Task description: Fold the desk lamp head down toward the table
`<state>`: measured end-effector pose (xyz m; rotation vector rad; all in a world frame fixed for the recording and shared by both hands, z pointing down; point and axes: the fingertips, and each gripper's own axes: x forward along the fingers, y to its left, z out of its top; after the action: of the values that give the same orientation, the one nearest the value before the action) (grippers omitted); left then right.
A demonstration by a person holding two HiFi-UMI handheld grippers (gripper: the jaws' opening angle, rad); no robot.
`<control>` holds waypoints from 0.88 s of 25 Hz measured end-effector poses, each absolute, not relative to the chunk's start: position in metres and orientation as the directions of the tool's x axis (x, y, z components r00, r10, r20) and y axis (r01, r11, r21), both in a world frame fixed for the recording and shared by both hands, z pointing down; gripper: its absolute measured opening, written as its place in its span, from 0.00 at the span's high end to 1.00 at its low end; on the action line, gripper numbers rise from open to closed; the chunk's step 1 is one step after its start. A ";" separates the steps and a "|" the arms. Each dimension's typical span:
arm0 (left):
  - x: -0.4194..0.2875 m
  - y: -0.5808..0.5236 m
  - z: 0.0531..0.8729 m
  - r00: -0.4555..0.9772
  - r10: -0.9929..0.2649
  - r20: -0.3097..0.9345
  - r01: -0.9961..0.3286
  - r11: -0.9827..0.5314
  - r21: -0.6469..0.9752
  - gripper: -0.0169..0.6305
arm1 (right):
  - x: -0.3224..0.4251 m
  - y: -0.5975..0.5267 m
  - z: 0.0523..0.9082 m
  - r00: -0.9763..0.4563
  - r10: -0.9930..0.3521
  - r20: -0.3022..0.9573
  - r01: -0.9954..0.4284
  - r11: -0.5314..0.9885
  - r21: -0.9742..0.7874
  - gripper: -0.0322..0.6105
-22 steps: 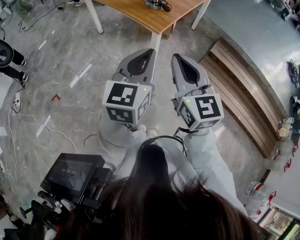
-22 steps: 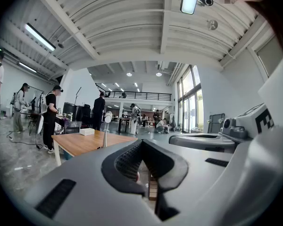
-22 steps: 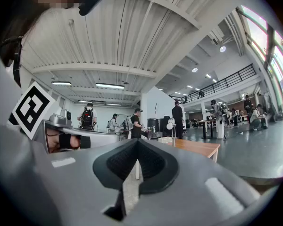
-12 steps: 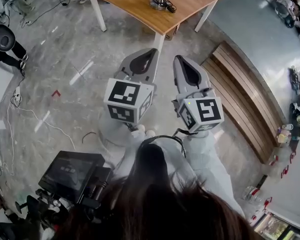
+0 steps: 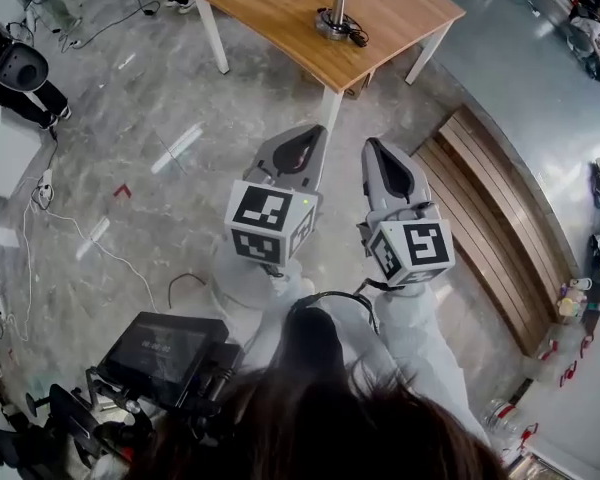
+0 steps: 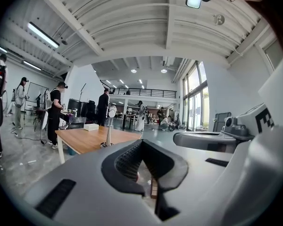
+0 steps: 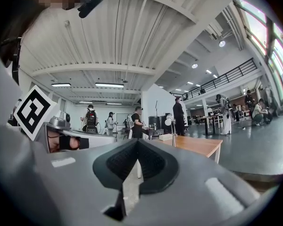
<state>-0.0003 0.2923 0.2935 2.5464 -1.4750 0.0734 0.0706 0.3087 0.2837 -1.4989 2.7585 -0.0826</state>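
Observation:
The desk lamp (image 5: 336, 8) stands upright on a wooden table (image 5: 280, 8) at the top of the head view, its cord coiled at the round base. In the left gripper view the lamp (image 6: 108, 128) shows its slim pole and small round head, far ahead. The right gripper view has the lamp (image 7: 171, 130) on the table (image 7: 198, 145) too. My left gripper (image 5: 308, 133) and right gripper (image 5: 373, 146) hang side by side over the floor, well short of the table. Both are shut with nothing between the jaws.
A long wooden bench (image 5: 495, 213) runs along the right. A screen on a stand (image 5: 165, 353) and floor cables (image 5: 40, 228) lie at the lower left. A person (image 5: 20, 73) stands at the left. A white box (image 6: 91, 126) sits on the table; people stand beyond it.
The table and lamp have slid lower and to the right in the head view and look nearer. Both grippers stay shut and side by side.

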 end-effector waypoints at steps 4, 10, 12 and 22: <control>-0.010 0.255 0.294 0.492 -0.860 0.132 -0.868 -0.475 0.141 0.97 | 0.064 0.272 0.286 -0.550 -0.835 0.024 -0.835 0.549 -0.040 0.95; -0.031 0.158 0.297 0.488 -0.863 0.134 -0.871 -0.470 0.144 0.97 | 0.057 0.178 0.295 -0.534 -0.844 0.037 -0.845 0.533 -0.045 0.95; -0.038 0.117 0.291 0.503 -0.854 0.129 -0.862 -0.486 0.146 0.97 | 0.053 0.137 0.292 -0.518 -0.854 0.037 -0.855 0.517 -0.042 0.95; -0.055 -0.048 0.296 0.581 -0.796 0.170 -0.813 -0.558 0.167 0.97 | 0.056 -0.033 0.307 -0.413 -0.903 0.114 -0.911 0.409 -0.057 0.95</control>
<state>-0.0550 -0.0485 0.2964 2.5858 -1.3381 0.1093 0.0562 -0.0331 0.3074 -1.7342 2.6909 -0.1766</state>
